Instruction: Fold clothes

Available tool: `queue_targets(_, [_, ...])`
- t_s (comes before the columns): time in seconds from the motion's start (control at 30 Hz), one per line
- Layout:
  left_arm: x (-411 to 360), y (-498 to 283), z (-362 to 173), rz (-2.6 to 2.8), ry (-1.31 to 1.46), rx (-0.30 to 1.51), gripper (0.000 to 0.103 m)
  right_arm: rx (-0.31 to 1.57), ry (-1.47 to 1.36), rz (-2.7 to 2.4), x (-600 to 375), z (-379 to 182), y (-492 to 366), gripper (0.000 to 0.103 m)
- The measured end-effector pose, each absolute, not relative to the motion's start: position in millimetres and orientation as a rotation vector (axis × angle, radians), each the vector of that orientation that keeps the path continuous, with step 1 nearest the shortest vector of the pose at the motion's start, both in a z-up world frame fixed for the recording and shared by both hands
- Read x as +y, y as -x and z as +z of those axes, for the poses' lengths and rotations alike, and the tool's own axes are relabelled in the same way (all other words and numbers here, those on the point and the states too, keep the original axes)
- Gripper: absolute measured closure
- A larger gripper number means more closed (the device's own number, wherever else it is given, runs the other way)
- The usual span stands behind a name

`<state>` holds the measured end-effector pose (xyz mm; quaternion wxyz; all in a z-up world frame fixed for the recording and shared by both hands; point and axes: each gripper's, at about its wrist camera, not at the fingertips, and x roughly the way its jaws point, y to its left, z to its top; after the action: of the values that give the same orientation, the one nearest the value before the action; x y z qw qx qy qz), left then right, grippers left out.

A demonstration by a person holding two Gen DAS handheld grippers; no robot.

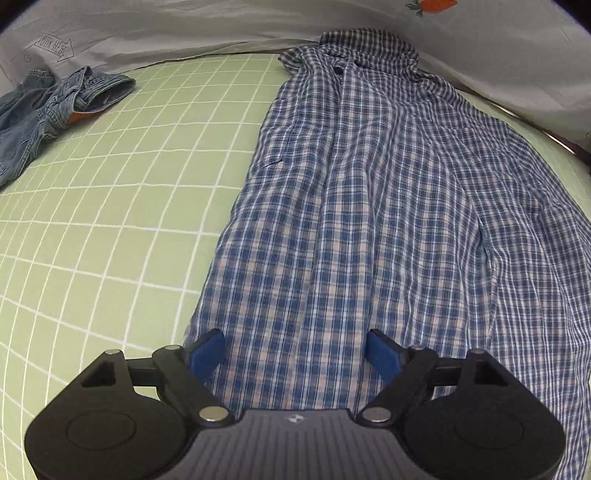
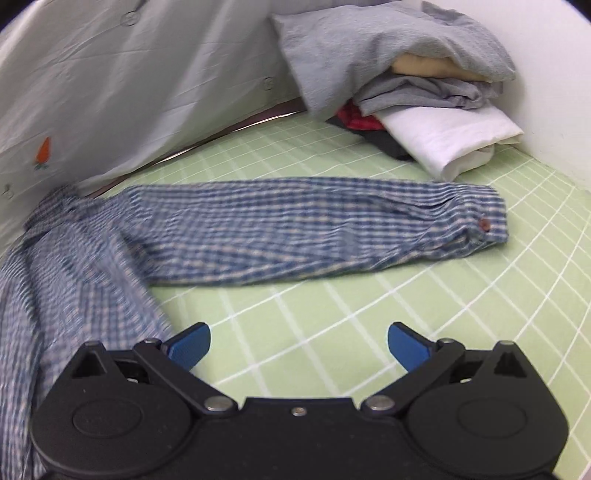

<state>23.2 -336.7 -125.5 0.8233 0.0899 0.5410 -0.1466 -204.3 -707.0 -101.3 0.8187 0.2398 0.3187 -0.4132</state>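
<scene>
Left wrist view: left gripper [image 1: 295,350] is sitting at bottom center, jaws spread wide apart, gripping nothing, blue fingertips [image 1: 207,350] hovering over the hem end of the plaid shirt [image 1: 351,206]. Shirt is lying flat, running from bottom center up to the collar at upper center-right, filling the center and right of the frame. Green grid sheet [image 1: 110,206] is covering the left half. Denim garment [image 1: 48,107] is lying crumpled at upper left, well apart from the shirt. Pale gray fabric [image 1: 184,26] with a carrot print is running across the top edge.

Right wrist view: right gripper [image 2: 299,343] is sitting at bottom center, jaws wide apart, nothing between them, over bare green grid sheet [image 2: 332,314]. Its left fingertip is just beside the shirt's edge; contact is not clear. Plaid shirt [image 2: 74,258] body is blurring at lower left. 1 sleeve [image 2: 314,229] is stretching flat across mid-frame toward the right, cuff with a brown button [image 2: 484,223] at right end. Pile of folded clothes [image 2: 424,96] is sitting at upper right, near the cuff but apart. Pale gray fabric [image 2: 129,92] is draping at upper left.
</scene>
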Motion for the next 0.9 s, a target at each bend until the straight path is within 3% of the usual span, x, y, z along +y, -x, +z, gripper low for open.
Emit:
queue_targets(0.23, [-354.8, -46.5, -140.7, -0.290, -0.214, 1.190, 0.000, 0.641, -0.591, -1.156, -800.2, -121.6, 214.1, 0.000])
queue_targets(0.77, [-359.7, -62.1, -141.6, -0.306, -0.217, 1.251, 0.000, 0.749, -0.531, -1.132, -838.4, -132.5, 215.0, 0.001])
queue_targets(0.8, [-359.7, -61.2, -141.5, -0.307, -0.217, 1.246, 0.000, 0.751, -0.532, -1.135, -838.8, -131.2, 215.1, 0.007])
queue_targets(0.87, [-359.3, -59.9, -141.0, -0.306, -0.214, 1.238, 0.000, 0.744, -0.535, -1.132, -840.6, -124.9, 215.2, 0.044])
queue_targets(0.9, [-359.4, -59.7, -140.8, -0.304, -0.213, 1.237, 0.000, 0.744, -0.543, -1.119, -842.8, -121.2, 214.9, 0.072])
